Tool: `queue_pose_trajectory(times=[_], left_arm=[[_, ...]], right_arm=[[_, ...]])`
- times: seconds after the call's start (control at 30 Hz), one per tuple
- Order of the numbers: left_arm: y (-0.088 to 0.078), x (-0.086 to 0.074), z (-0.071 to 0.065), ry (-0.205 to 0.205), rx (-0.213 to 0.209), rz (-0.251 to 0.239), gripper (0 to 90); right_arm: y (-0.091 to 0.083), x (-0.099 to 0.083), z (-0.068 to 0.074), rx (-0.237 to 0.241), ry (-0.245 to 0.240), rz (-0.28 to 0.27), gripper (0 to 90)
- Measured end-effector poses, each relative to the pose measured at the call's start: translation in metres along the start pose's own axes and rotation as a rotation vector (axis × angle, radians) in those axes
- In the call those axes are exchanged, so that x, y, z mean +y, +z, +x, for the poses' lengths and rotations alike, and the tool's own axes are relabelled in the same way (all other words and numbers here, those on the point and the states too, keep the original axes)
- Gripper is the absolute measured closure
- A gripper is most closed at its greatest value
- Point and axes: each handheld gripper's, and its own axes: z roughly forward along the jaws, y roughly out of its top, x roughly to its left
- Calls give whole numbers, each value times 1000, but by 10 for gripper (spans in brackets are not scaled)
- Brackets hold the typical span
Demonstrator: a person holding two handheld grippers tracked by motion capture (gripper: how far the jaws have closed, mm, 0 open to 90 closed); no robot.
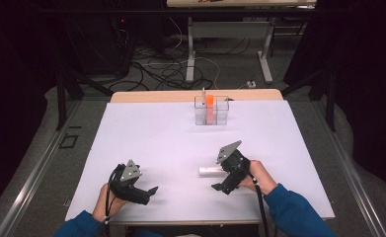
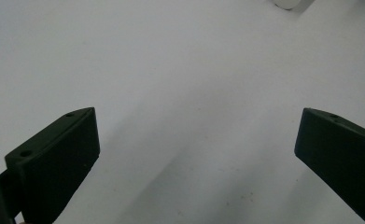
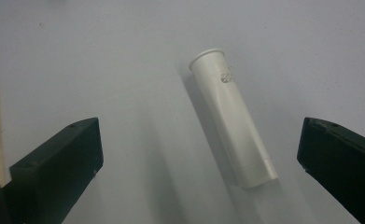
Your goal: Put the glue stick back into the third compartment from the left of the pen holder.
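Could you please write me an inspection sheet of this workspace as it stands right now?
Surface: white table, bare apart from the items below.
Job's things: white tube lying on its side between the open jaws of the right gripper, not touched.
Other items: clear container at the far edge, with an orange thing upright inside.
Clutter: nothing seen on the table.
Grippers: left gripper open over bare table; right gripper open.
Cables: one trails from each gripper; loose floor cables beyond the table.
Surroundings: dark curtains, another table's legs behind.
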Motion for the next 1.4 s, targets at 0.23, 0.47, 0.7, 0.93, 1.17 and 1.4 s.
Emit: queue_pose_trajectory(times=[0.23, 0.47, 0.7, 0.93, 1.17, 1.4], left_arm=[[0, 0, 0, -1, 0, 2, 0], [1, 0, 0, 1, -6, 3, 0], [-1, 1, 1, 6, -19, 21, 0], [1, 1, 0, -1, -10, 10, 0], [1, 2, 1, 8, -21, 22, 0], [1, 1, -1, 6, -4, 18, 0]], right_arm=[[5, 11, -5, -7, -67, 30, 87], [11, 18, -9, -6, -113, 53, 192], [18, 23, -10, -8, -150, 95, 325], [24, 28, -15, -11, -185, 147, 413], [31, 33, -16, -1, -209, 208, 490], [39, 42, -15, 11, -256, 285, 551]])
